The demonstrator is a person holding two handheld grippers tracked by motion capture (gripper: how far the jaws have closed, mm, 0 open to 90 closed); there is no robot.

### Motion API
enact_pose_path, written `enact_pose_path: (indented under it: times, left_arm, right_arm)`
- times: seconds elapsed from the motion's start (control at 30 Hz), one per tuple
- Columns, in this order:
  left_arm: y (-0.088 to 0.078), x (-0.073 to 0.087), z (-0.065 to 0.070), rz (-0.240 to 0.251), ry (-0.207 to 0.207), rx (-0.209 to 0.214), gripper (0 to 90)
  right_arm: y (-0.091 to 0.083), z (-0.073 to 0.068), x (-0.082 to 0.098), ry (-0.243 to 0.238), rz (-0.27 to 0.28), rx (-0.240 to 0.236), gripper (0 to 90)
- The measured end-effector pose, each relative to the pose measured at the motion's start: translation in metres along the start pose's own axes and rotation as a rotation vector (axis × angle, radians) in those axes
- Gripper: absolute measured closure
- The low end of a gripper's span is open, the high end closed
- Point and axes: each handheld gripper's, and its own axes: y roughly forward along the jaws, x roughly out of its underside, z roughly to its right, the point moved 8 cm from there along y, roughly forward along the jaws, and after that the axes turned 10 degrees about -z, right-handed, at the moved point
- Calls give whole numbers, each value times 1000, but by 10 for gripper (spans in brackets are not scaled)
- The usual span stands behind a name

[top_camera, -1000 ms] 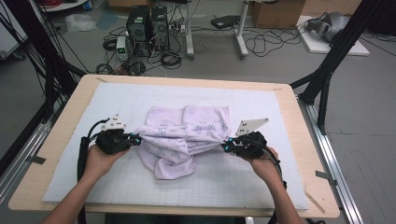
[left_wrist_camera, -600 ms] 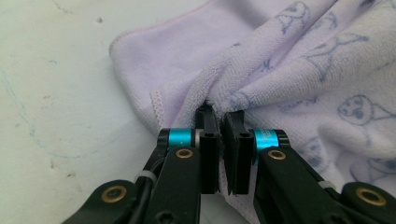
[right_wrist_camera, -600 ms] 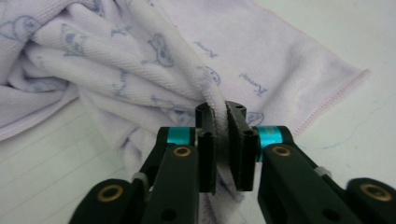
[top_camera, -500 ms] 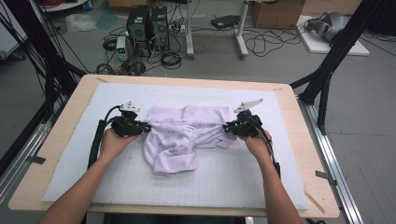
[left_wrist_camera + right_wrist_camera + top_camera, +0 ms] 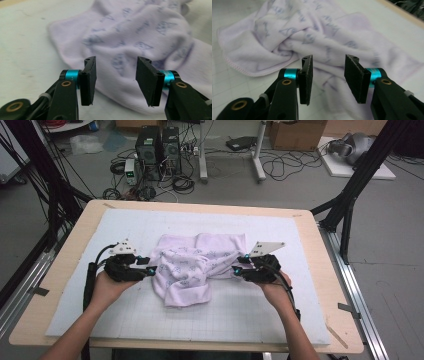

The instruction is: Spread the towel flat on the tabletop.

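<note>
Left gripper and right gripper at opposite ends of lilac towel, jaws just opened, apart, nothing pinched.

Towel crumpled on padded surface, long axis from one gripper across to the other, one lobe hanging toward the person. Seen from above: whole outline. Seen along left gripper: printed cloth just past the pads. Along right gripper: stitched hem, twisted folds.
</note>
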Motion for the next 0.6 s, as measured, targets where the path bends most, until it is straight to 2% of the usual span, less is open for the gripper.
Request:
enact_pose_path:
  times: [0.1, 0.17, 0.2, 0.27, 0.4, 0.5, 0.6]
  left_arm:
    - [17, 8, 13, -29, 13, 46, 546]
    - [28, 13, 20, -64, 28, 67, 548]
    - [33, 15, 24, -89, 50, 67, 547]
    - [40, 15, 30, -109, 75, 72, 548]
    - [55, 19, 36, -161, 112, 70, 584]
    - [57, 17, 35, -140, 115, 54, 665]
    - [59, 16, 33, -130, 111, 51, 790]
  right_arm:
    - [16, -11, 1, -29, -62, -18, 574]
    - [24, -15, -2, -43, -64, -22, 573]
    - [28, -16, -4, -44, -64, -28, 572]
    - [37, -19, -8, -51, -71, -33, 570]
    - [60, -24, -14, -54, -92, -41, 561]
    - [77, -26, -21, -57, -100, -32, 570]
    - [90, -26, -24, -49, -107, -24, 643]
